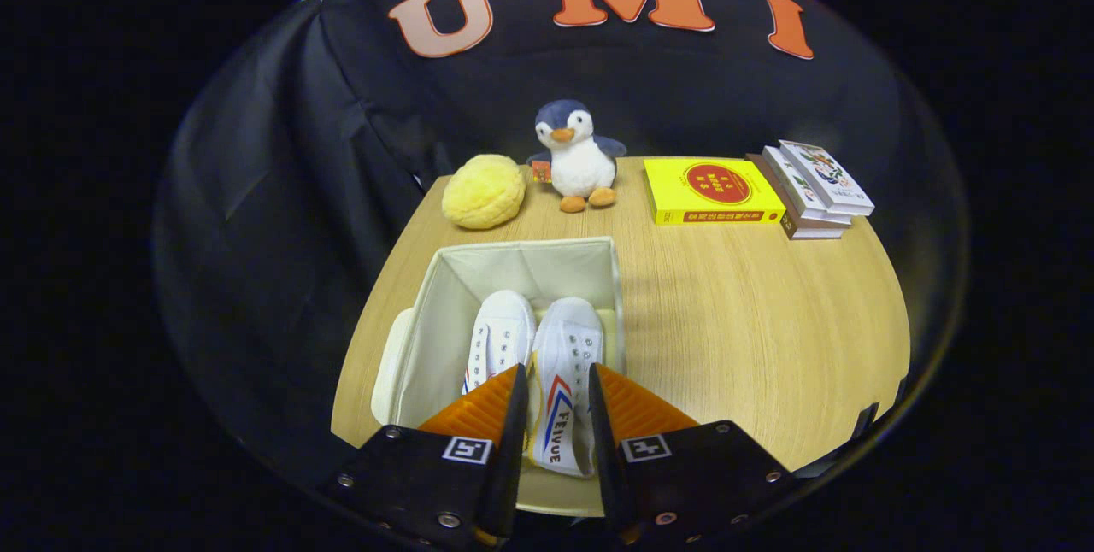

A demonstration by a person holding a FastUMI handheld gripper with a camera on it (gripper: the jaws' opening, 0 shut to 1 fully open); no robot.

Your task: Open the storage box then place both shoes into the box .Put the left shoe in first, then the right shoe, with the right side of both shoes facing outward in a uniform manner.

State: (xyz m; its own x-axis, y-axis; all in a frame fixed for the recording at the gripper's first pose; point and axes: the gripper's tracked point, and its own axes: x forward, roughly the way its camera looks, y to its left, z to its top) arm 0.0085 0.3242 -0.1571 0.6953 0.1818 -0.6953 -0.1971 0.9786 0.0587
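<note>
Storage box (444,313): open fabric bin on the wooden surface (752,330), its lid apparently lying against the left wall.
Left shoe (500,334): white canvas sneaker already inside, toe toward the far wall.
Right shoe (560,381): second sneaker, on its side next to the first, striped side up, its heel end between the fingers.
Gripper (554,402): over the near rim; jaws narrow, flanking the shoe's heel. Whether both fingers press on it, I cannot tell.
Stage: judged near the end, both shoes in the box, the last one being settled.
Doing it well: lower until the shoe rests on the floor of the box, parallel to its mate, then part the jaws only a little and lift straight up so the fingers do not drag the heel or snag the soft wall.
Risk: the shoe may tip against its neighbour.
Bystanders: plush penguin (574,157), yellow puff (484,190), yellow book (712,190), book stack (816,186), all well beyond the box.
</note>
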